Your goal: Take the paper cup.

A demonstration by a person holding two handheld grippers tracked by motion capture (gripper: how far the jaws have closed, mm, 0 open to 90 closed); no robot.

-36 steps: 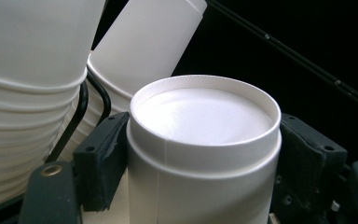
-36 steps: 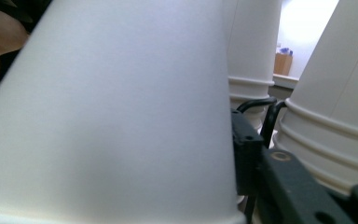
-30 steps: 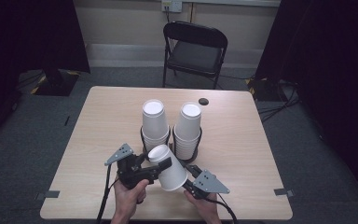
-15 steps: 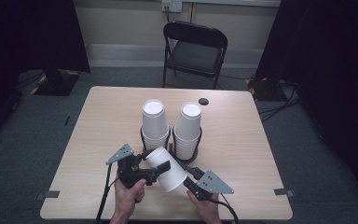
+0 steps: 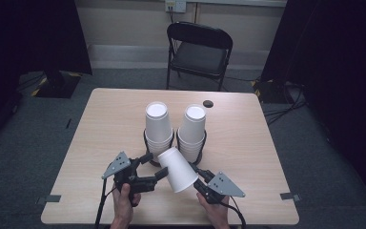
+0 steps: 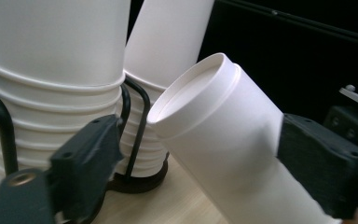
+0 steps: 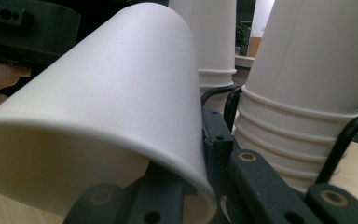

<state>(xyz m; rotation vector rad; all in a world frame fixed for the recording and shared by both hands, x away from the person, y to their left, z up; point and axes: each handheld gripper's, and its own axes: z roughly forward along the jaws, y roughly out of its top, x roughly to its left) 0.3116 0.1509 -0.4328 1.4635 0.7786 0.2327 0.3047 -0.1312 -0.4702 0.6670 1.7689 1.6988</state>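
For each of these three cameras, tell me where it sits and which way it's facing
High view: sits above the person's side, faces forward and down on the table; both hands show, with the left gripper and right gripper.
Left gripper view: rides the left gripper, looks along its jaws at the tilted loose cup and the two cup stacks.
Right gripper view: rides the right gripper, looks along its jaws, which pinch the loose cup's wall at the rim, towards the stacks; the other hand shows at its left.
Shared: all three show the loose cup and both stacks.

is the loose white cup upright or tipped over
Tipped. The loose cup lies slanted off the table, base toward the two cup stacks, its rim pinched by the right tongs.
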